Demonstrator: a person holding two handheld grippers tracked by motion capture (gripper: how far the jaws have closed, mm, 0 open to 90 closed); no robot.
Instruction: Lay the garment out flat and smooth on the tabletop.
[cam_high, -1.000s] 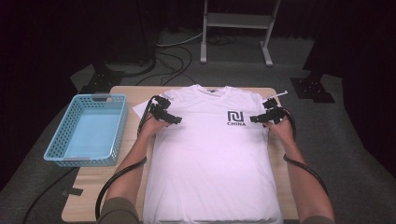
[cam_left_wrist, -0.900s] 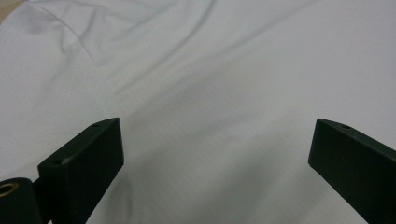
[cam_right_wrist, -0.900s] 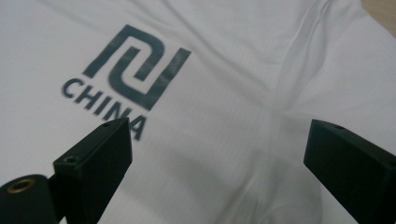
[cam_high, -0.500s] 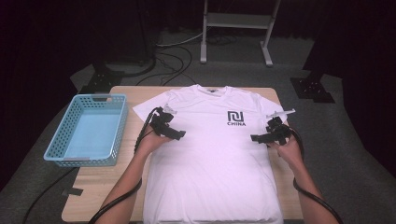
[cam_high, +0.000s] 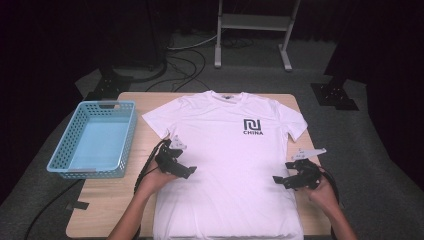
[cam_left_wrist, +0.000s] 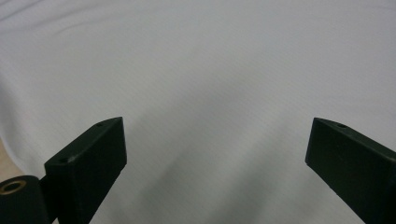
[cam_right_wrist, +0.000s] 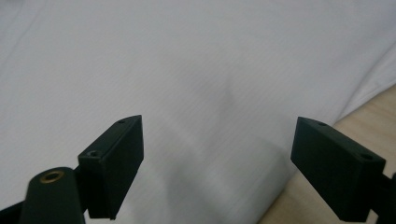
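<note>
Now, from left to right:
Basket (cam_high: 95, 140): blue, at the tabletop's (cam_high: 131, 210) left edge, well apart from my hands.
Left gripper (cam_high: 186, 171): over the T-shirt's left side, jaws spread wide, nothing between them.
T-shirt (cam_high: 225, 165): white, spread flat along the tabletop's middle, collar at the far end, black print on the chest.
Right gripper (cam_high: 278, 180): over the T-shirt's right edge; jaws have just been closing a little, yet stand apart and grip nothing.

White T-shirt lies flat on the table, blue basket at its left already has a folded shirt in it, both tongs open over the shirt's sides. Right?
Not quite: the blue basket holds nothing, as the high view shows. The rest stands: the white T-shirt lies flat on the table, and the left tongs and right tongs are open over its sides.
</note>
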